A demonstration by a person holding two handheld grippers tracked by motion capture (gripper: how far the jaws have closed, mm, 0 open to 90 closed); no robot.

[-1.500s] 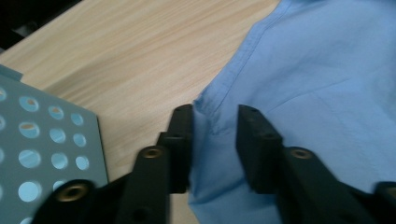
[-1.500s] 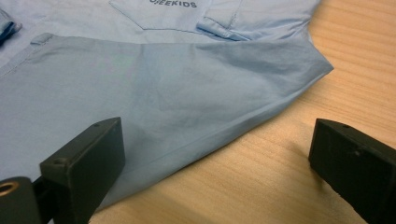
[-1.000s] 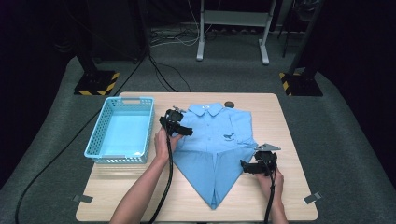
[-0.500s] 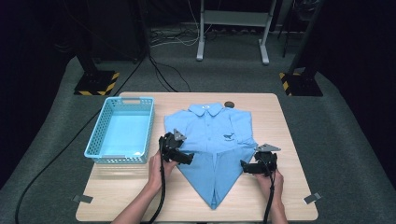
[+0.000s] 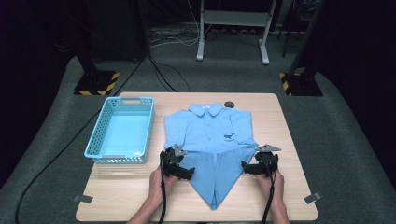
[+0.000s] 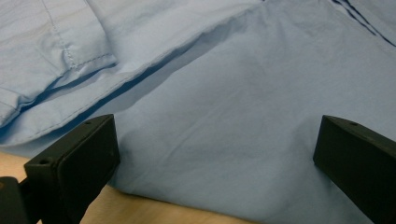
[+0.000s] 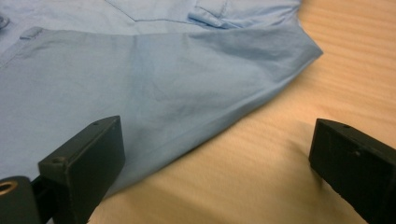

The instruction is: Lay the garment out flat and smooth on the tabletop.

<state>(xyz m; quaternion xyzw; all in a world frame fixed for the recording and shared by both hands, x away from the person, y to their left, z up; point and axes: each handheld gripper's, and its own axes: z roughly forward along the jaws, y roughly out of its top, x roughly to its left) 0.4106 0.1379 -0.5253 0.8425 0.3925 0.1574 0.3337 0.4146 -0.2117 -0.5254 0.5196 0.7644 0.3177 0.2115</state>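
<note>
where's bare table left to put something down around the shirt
Bare wood lies along the table's near edge, left of the left gripper below the basket, and in the strip right of the shirt beyond the right gripper. It is crowded between basket and shirt.

The high view looks forward and down from above the table's (image 5: 140,196) near edge; each gripper view sits low and close, facing the shirt (image 5: 210,135) (image 6: 233,116) (image 7: 140,84), which all three share
</note>
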